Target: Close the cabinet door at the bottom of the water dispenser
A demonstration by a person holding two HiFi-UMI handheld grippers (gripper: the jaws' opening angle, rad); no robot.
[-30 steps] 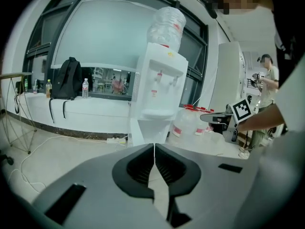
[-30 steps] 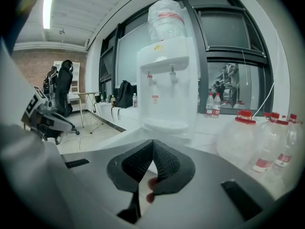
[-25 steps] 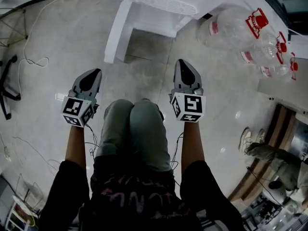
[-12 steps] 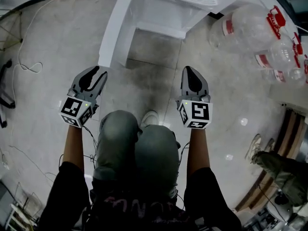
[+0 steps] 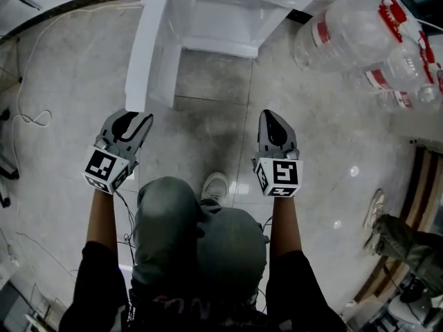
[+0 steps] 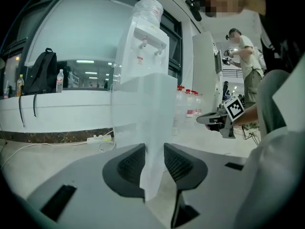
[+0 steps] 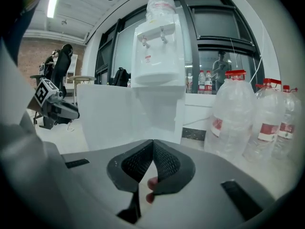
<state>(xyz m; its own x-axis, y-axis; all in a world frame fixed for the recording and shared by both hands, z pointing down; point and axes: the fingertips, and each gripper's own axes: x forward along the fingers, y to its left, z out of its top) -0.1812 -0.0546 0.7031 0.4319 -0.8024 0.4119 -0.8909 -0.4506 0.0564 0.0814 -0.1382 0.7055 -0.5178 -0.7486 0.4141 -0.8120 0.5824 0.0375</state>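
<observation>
While the left gripper's (image 6: 153, 149) jaws are opening, door (image 6: 152, 123) edge stands in their gap, pads off it; right gripper (image 7: 153, 144) pinched together, empty, door to its left. Likely best: push edge rightward and away, steady arc, no clamping

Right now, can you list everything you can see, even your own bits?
dispenser: one, white, straight ahead
door: one, white, swung open, bottom of dispenser
bottles: at least three, clear with red caps, right of dispenser
backpack: one, black, on the counter
bystander: one, pale shirt, far right
shoe: one, white, on floor between the grippers
left gripper: one, grey, jaws opening, door edge showing in the gap, not pressed
right gripper: one, grey, jaws shut, empty
</observation>
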